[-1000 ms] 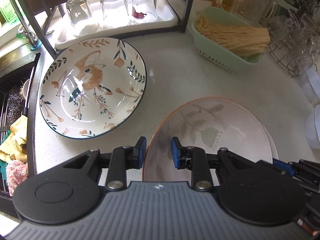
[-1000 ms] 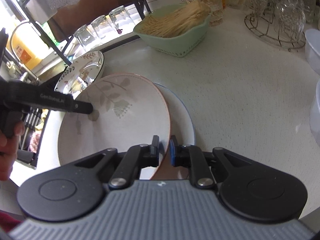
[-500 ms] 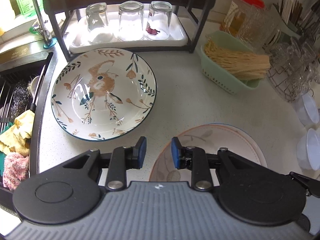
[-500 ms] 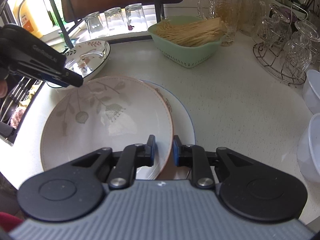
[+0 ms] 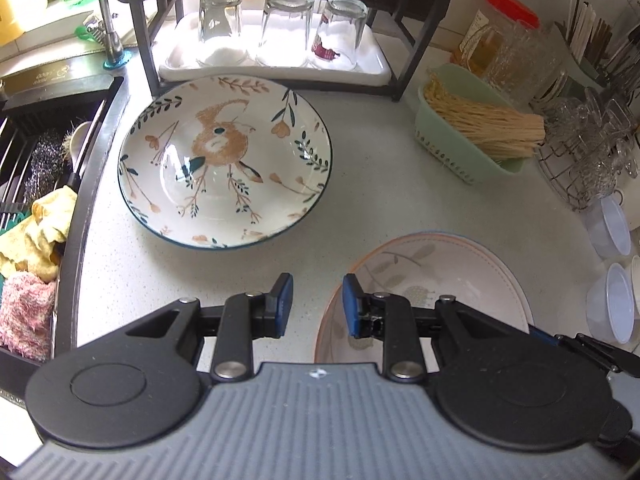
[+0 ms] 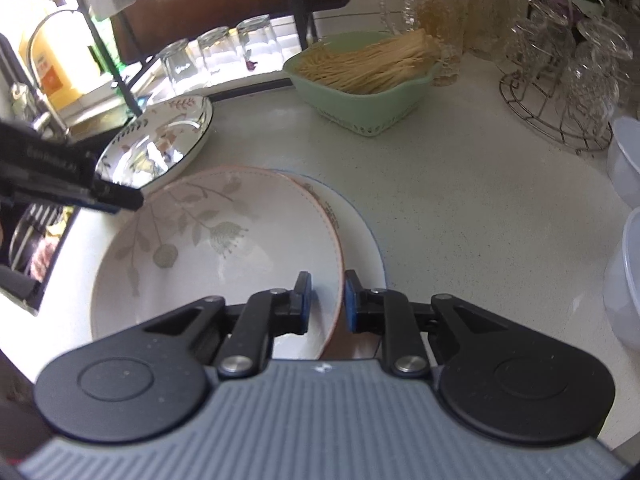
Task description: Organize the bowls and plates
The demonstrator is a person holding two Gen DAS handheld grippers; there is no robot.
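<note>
A pale plate with a leaf print and orange rim (image 6: 224, 248) lies on a blue-rimmed white plate (image 6: 360, 236) on the counter; it also shows in the left wrist view (image 5: 440, 280). My right gripper (image 6: 326, 300) has its pads either side of the leaf plate's right rim, with small gaps showing. A deep plate with a fox and leaf pattern (image 5: 224, 160) sits at the back left, also in the right wrist view (image 6: 160, 148). My left gripper (image 5: 316, 304) is open and empty above the counter, left of the leaf plate.
A rack holds a white tray with three upturned glasses (image 5: 276, 28). A green basket of noodles (image 5: 472, 136) stands to the right, with a wire glass rack (image 6: 560, 92) and plastic containers (image 5: 612, 308) beyond. The sink with cloths (image 5: 36, 220) lies left.
The leaf plate came down from a tilt and now lies flat on the blue-rimmed plate. My left gripper pulled back off its rim. My right gripper's jaws have loosened on the rim.
</note>
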